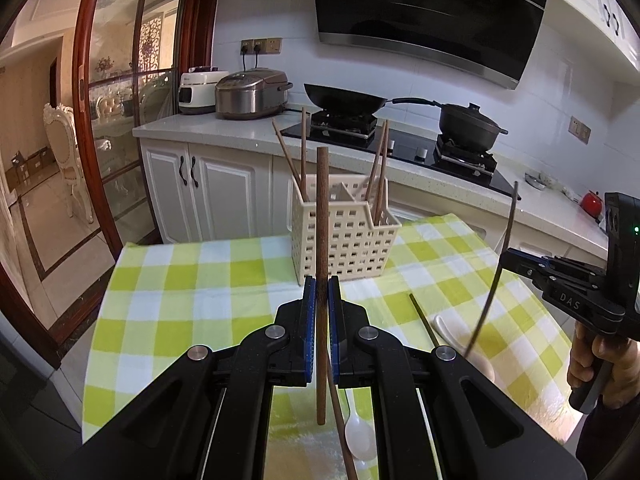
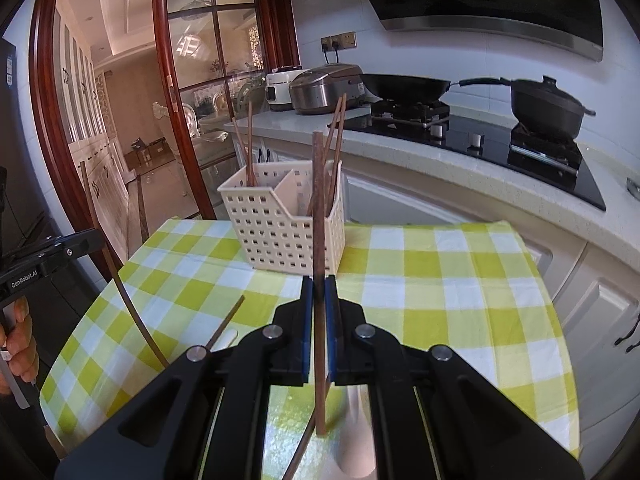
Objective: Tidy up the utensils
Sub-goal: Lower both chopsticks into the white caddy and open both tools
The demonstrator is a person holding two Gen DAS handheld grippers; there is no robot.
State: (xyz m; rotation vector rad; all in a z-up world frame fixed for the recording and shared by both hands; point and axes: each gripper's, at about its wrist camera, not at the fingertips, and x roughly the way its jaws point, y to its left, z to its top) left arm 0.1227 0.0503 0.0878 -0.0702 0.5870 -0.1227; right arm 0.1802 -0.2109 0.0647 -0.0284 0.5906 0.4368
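We're at the desk with the green-checked cloth; kitchen counter behind it carries two rice cookers, a wok and a lidded pot on the hob.

Cream perforated basket stands at the far edge of the desk, two compartments, a pair of chopsticks leaning in each.

Our left gripper has its jaws clamped on a brown chopstick, upright, directly in front of the basket and above the desk.

Our right gripper has its jaws clamped the same way on a second chopstick, upright, lined up with the basket's right compartment.

Loose on the cloth under the grippers: white spoon, another pale spoon, dark chopstick, brown chopstick running under the left jaws.
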